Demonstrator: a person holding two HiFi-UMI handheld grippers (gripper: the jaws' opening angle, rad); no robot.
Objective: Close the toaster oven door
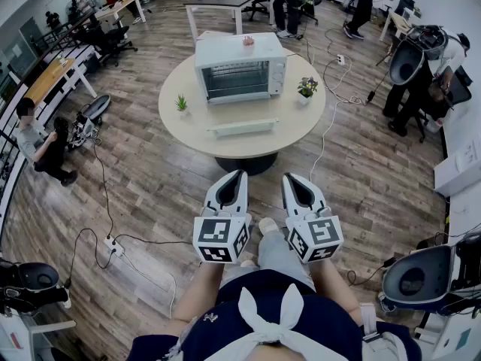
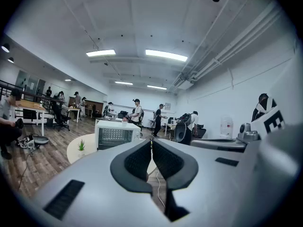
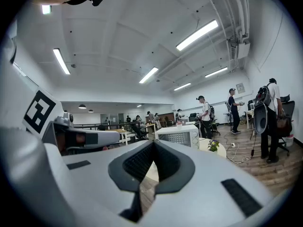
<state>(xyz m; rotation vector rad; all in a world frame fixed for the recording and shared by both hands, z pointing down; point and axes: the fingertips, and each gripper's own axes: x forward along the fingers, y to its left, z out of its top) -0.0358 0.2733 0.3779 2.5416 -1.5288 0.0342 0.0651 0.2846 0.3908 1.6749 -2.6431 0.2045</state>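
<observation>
A white toaster oven (image 1: 240, 68) stands at the back of a round beige table (image 1: 188, 130). Its door (image 1: 242, 128) lies folded down flat toward me, its white handle edge over the tabletop. Both grippers hang side by side above the floor in front of my body, well short of the table. The left gripper (image 1: 241, 174) is shut with nothing in it, and so is the right gripper (image 1: 287, 177). In the left gripper view the shut left gripper (image 2: 151, 141) points level at the oven (image 2: 116, 134). In the right gripper view the shut right gripper (image 3: 153, 143) faces the oven (image 3: 179, 136).
Two small potted plants (image 1: 181, 104) (image 1: 307, 87) flank the oven, and a small pink object (image 1: 248, 41) sits on top of it. Cables and a power strip (image 1: 114, 245) lie on the wooden floor. People, desks and chairs ring the room; machines stand at right (image 1: 417, 51).
</observation>
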